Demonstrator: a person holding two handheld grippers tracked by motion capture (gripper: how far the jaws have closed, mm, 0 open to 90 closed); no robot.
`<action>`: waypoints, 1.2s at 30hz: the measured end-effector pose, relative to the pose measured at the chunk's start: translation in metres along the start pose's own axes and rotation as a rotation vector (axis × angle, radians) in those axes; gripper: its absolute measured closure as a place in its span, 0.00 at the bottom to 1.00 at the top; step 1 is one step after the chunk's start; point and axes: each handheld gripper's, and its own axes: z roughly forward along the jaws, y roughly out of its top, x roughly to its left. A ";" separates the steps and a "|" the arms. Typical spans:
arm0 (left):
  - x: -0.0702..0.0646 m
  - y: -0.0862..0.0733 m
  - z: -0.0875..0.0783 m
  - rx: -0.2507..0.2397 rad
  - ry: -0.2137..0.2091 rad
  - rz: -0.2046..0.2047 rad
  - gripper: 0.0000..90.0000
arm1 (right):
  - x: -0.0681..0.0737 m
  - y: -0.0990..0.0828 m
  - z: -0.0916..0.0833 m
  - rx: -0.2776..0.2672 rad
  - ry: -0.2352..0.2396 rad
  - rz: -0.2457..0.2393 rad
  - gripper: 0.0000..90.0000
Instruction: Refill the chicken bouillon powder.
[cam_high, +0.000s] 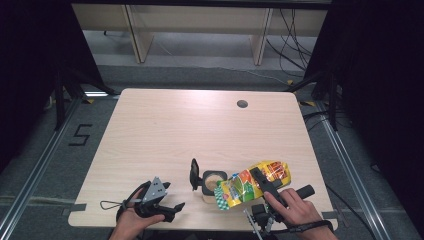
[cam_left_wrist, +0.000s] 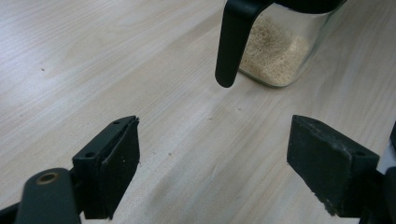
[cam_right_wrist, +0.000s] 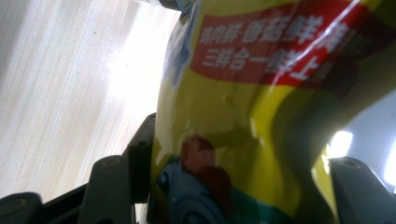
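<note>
Low in the high view, the right gripper (cam_high: 260, 181) pinches the yellow seasoning bag (cam_high: 252, 183), tilted mouth-down over the open glass jar (cam_high: 212, 181), apparently for pouring; the left gripper (cam_high: 172, 210) waits nearby, jaws spread.

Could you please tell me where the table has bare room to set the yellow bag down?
The table is bare from the jar back to the far-edge hole. Crowding is along the near edge: jar, bag, and both hand-held grippers, left and right.

Tabletop (cam_high: 165, 130) bright from overhead, surroundings dark; glare on bag (cam_right_wrist: 243, 116); close-ups soft, slightly blurred.
</note>
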 end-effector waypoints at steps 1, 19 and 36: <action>0.000 0.000 0.000 0.002 -0.004 0.000 0.19 | 0.000 0.000 0.000 0.000 0.000 -0.002 0.48; 0.001 0.000 -0.001 0.013 0.006 0.012 0.19 | 0.003 -0.001 0.000 0.022 -0.007 0.021 0.48; 0.000 0.000 0.000 -0.001 0.002 -0.007 0.19 | 0.001 -0.002 0.000 0.042 0.026 0.008 0.48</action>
